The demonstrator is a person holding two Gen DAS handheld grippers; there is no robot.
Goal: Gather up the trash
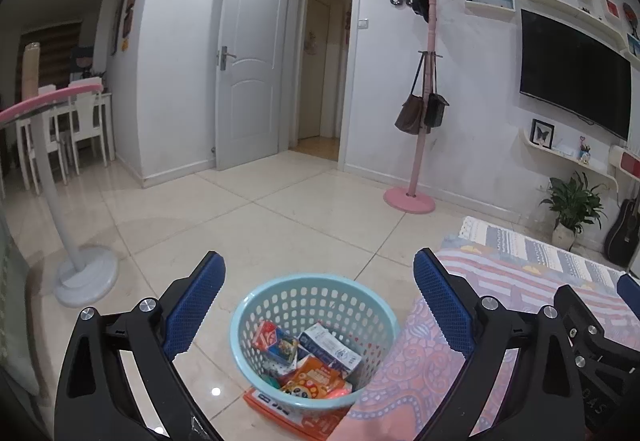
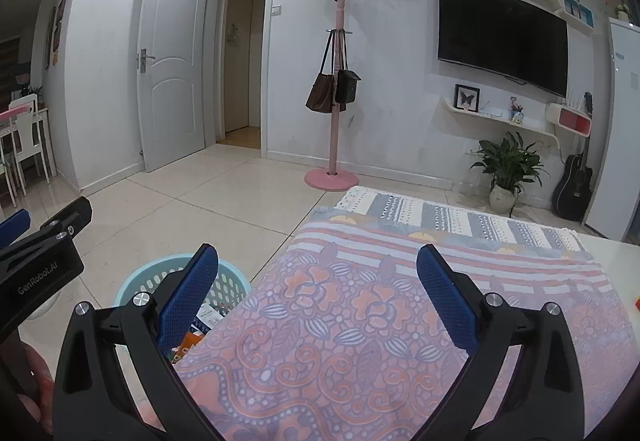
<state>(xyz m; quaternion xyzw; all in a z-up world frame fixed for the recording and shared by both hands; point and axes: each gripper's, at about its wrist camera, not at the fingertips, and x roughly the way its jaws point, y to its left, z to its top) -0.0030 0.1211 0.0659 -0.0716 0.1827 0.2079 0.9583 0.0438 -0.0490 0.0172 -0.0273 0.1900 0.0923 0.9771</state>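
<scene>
Black arms and blue pads of the left claw (image 1: 319,273) fill the bottom of its own view, spread wide and released, with nothing between them. It tilts gently downward over a light blue basket (image 1: 256,305) standing on the tiled floor (image 1: 248,225). Inside the basket lie the collected wrappers and small cartons (image 1: 308,357), among them an orange packet and a white and blue box. An orange flat pack (image 1: 280,407) lies on the floor, partly under the basket. Just to the right of the basket is the edge of a table covered by a pink patterned cloth (image 2: 340,329).

Over that cloth the right claw (image 2: 318,269) points at the same gentle downward tilt, its pads also wide apart and empty. Its left finger overlaps the basket's rim in that view. Part of a hand (image 2: 38,381) shows at the lower left edge.
</scene>
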